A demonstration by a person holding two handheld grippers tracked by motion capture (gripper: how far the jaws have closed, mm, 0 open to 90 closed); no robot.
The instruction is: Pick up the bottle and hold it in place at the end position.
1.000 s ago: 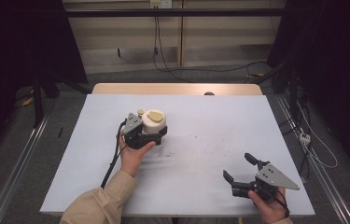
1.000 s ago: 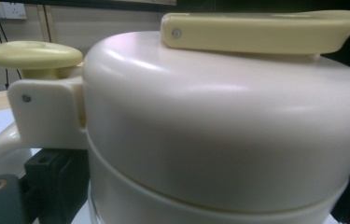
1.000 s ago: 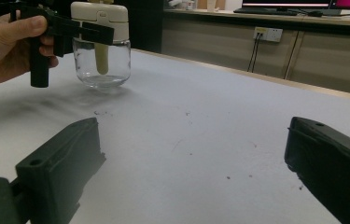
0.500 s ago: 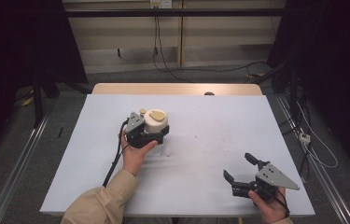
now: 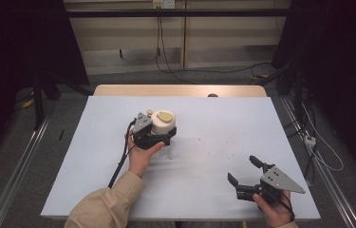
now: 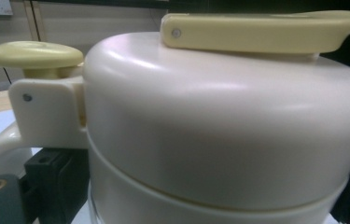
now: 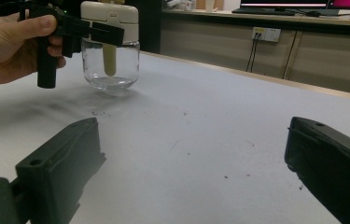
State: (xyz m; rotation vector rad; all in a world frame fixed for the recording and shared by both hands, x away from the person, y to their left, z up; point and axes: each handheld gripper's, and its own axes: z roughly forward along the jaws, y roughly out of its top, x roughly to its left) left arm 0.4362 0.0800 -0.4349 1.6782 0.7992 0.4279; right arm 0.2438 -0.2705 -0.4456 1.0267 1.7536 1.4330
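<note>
left gripper (image 5: 159, 134) is clamped round the jar (image 5: 162, 124), jaws on either side of its cream lid, just under the top. the jar stands upright on the white table (image 5: 213, 123), left of centre, its clear glass body showing in the right gripper view with a pale tube hanging inside. up close, the left gripper view gives the lid's rounded dome (image 6: 219, 116), a flat yellowish lever (image 6: 261, 30) across the top and a round knob (image 6: 36, 55) off to the side. right gripper (image 5: 249, 175) sits well apart near the front right edge of the table, jaws spread wide, nothing between them, bare table under it.
</note>
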